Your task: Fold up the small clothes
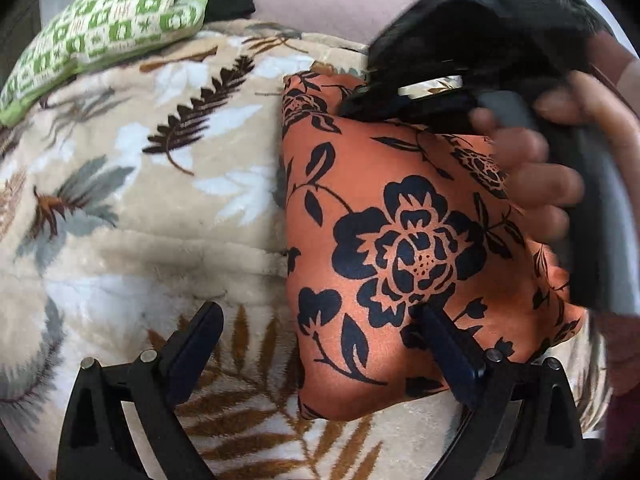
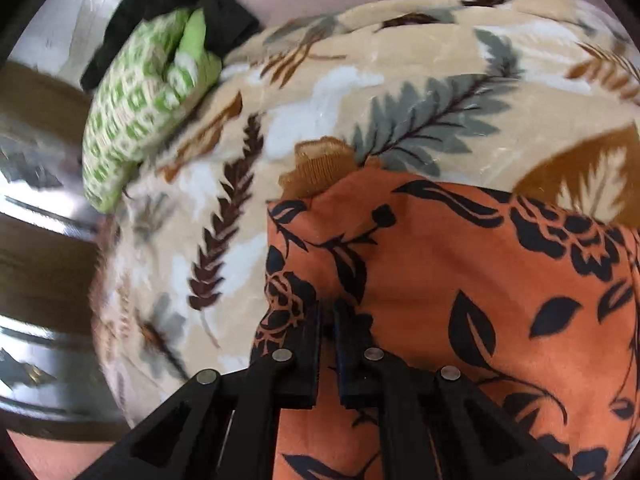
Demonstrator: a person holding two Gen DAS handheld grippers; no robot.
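The orange floral cloth (image 1: 400, 240) lies on the leafy blanket (image 1: 140, 200). The left gripper (image 1: 320, 344) gapes wide, holding nothing (one finger over the fabric). The right gripper (image 2: 327, 320) is pinched tight on the cloth's edge.

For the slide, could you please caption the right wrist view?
Right claw shut on orange black-flowered cloth over leaf-print plush blanket.

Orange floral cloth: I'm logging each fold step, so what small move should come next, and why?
Probably carry the pinched edge across to finish the fold: the right gripper is shut on the orange floral cloth, while the left gripper stands open, gripping nothing.
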